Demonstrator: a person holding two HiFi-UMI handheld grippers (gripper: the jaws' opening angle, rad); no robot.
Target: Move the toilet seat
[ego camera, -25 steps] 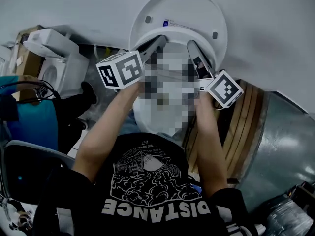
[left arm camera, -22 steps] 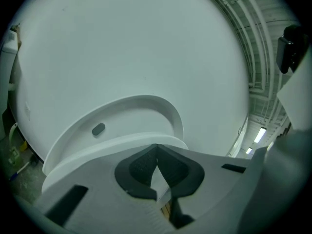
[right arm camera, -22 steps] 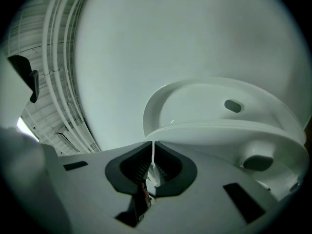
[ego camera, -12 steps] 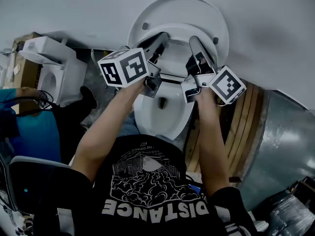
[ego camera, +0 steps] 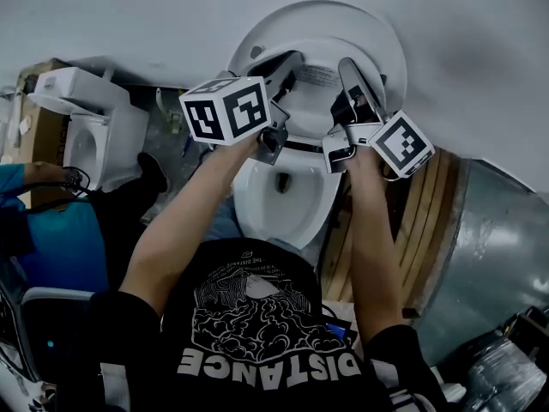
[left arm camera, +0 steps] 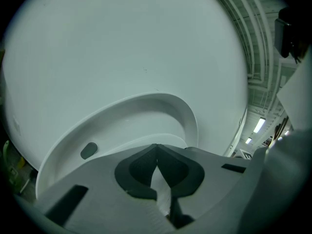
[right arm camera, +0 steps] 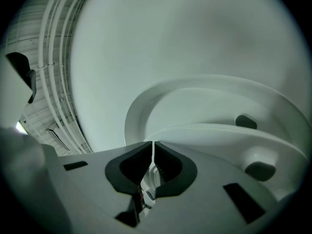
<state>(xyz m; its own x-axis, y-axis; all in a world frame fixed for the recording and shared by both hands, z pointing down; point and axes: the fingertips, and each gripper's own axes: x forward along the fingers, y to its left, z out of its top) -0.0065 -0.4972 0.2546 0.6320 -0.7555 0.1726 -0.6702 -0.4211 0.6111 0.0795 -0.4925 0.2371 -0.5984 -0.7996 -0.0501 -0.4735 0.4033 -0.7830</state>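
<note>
**Desk:** What are the claws doing?

**Me:** I'm seeing both pressed together, pinching nothing I can make out. The left gripper (left arm camera: pixel 156 149) and the right gripper (right arm camera: pixel 153 147) are each showing only a sliver of white between the pads. I'm reading that as the toilet seat (right arm camera: pixel 214 138) beyond them, not something clamped.

**Desk:** Then what's holding the seat up?

**Me:** I'm judging that the closed tips are leaning against its rim at eleven and one o'clock, propping it like two fingers. Having one on each side is probably stopping it from twisting on the hinge.

**Desk:** Where is it sitting?

**Me:** It's tilting up at twelve o'clock, clear of the bowl (ego camera: pixel 283 200) and near the lid (ego camera: pixel 319 20), which is leaning on the wall (ego camera: pixel 129 15). Another toilet (ego camera: pixel 94 123) is standing at nine o'clock, well apart
</note>
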